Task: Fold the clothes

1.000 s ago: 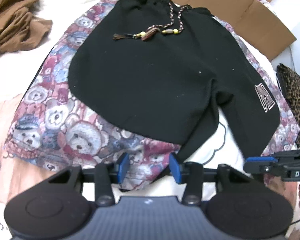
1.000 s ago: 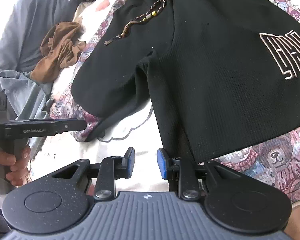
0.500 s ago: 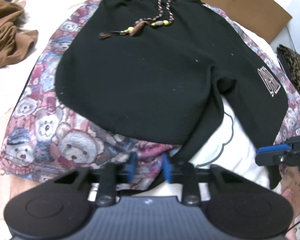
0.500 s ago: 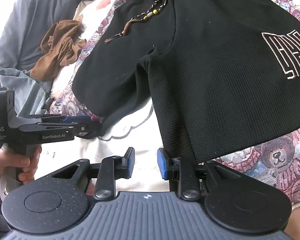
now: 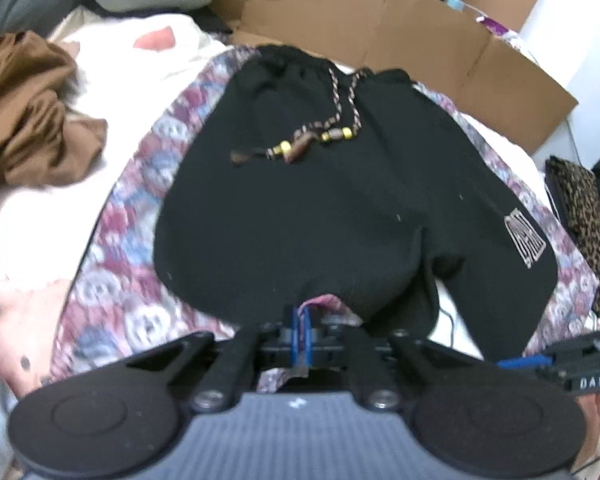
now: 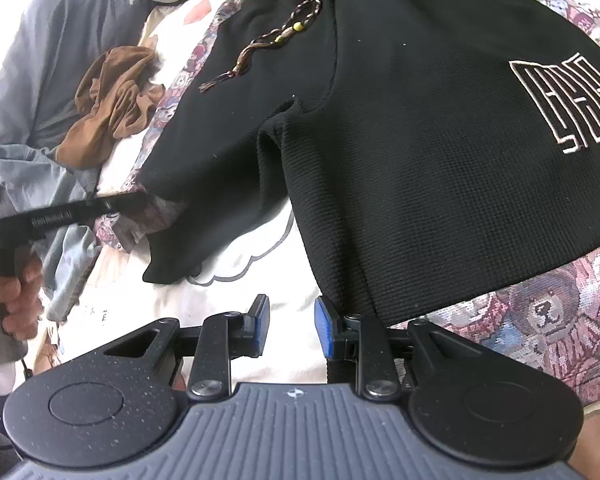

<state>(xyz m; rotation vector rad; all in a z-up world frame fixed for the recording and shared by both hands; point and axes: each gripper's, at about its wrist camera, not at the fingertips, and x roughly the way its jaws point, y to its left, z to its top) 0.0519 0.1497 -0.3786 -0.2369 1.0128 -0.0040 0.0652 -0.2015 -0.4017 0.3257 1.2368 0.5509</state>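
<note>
Left pinches the hem; right waits open.

My left gripper point(image 5: 301, 334) is clamped on the near edge of the bear-print garment point(image 5: 124, 280), black shorts point(image 5: 320, 208) lying on top, mid-bed. My right gripper point(image 6: 291, 326) hangs part-open, pinching nothing, by the shorts' leg hem.

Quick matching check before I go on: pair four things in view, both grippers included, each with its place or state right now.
Things:
1. left gripper
2. right gripper
3. crumpled brown garment
4. black knit shorts with beaded drawstring

States:
A. open, nothing between its blue pads
B. spread flat on top of the bear-print fabric
C. shut on an edge of the bear-print fabric
D. bunched in a heap off to the side, on the white bedding

Pairs: 1-C, 2-A, 3-D, 4-B
</note>
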